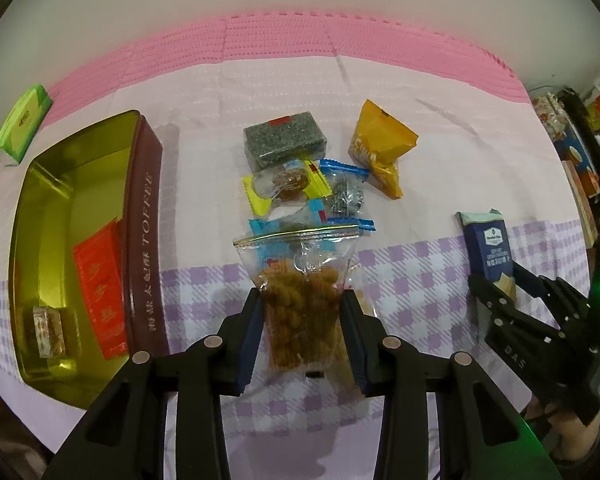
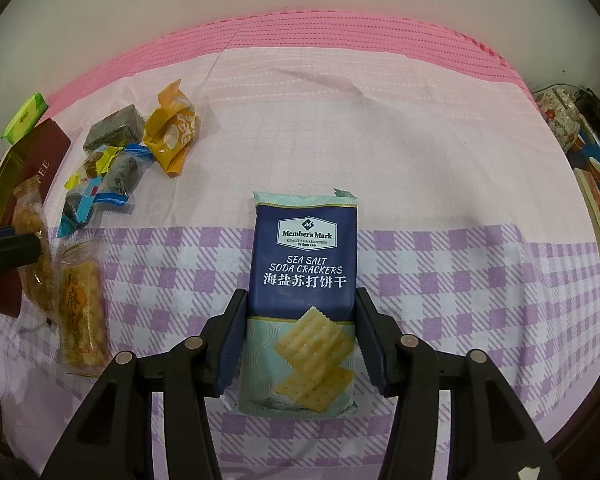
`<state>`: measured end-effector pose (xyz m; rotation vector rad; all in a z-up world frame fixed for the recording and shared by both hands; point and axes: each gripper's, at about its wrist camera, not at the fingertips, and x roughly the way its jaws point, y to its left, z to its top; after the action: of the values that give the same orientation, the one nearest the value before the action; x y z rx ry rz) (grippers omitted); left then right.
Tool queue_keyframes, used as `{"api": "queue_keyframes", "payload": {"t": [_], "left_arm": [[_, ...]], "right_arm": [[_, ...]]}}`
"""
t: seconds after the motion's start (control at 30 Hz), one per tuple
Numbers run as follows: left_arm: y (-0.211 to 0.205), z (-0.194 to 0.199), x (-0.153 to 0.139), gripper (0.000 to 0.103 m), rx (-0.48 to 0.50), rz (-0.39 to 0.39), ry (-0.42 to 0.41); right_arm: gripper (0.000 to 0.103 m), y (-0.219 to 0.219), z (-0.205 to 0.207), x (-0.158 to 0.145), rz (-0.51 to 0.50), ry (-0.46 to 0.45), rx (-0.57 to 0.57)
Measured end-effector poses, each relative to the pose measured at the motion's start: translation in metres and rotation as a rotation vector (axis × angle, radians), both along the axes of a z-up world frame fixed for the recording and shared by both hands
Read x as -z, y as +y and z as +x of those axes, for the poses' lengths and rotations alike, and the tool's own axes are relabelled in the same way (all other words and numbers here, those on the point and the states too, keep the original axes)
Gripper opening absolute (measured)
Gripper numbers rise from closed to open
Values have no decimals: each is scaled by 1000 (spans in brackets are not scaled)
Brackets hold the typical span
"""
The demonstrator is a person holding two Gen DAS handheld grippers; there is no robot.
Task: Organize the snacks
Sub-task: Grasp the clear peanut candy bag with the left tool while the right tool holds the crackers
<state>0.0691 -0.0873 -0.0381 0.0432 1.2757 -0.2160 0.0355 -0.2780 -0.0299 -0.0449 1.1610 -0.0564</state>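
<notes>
My left gripper (image 1: 303, 336) is shut on a clear zip bag of brown twisted snacks (image 1: 296, 304), its pads pressing both sides. That bag (image 2: 32, 248) and the left gripper's fingers (image 2: 4, 252) show at the left edge of the right wrist view. My right gripper (image 2: 300, 340) is shut on a blue sea salt soda cracker pack (image 2: 304, 264) that lies flat on the cloth. The same pack (image 1: 486, 248) sits at the right in the left wrist view. An open toffee tin (image 1: 146, 240) with a gold inside stands left of the bag and holds a red packet (image 1: 100, 280) and a small box (image 1: 50, 332).
Loose snacks lie beyond the bag: a grey sesame block (image 1: 284, 142), a yellow pouch (image 1: 380, 144), a yellow-wrapped sweet (image 1: 284, 186) and a blue-wrapped one (image 1: 346, 192). An orange packet (image 2: 82, 312) lies under the held bag. A green packet (image 1: 22, 122) sits behind the tin. Boxes (image 2: 596, 200) crowd the right edge.
</notes>
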Motion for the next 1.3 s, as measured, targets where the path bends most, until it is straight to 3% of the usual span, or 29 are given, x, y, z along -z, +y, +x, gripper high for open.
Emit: {"api": "queue_keyframes", "payload": {"t": [0.4, 0.6, 1.3], "left_arm": [[11, 2, 4, 36, -14, -18, 2], [10, 8, 23, 36, -25, 26, 37], [7, -10, 53, 49, 26, 96, 61]], "right_arm": [[50, 0, 1, 0, 0, 0, -1], [50, 0, 0, 0, 1, -1, -1], [53, 1, 0, 0, -1, -2, -1]]}}
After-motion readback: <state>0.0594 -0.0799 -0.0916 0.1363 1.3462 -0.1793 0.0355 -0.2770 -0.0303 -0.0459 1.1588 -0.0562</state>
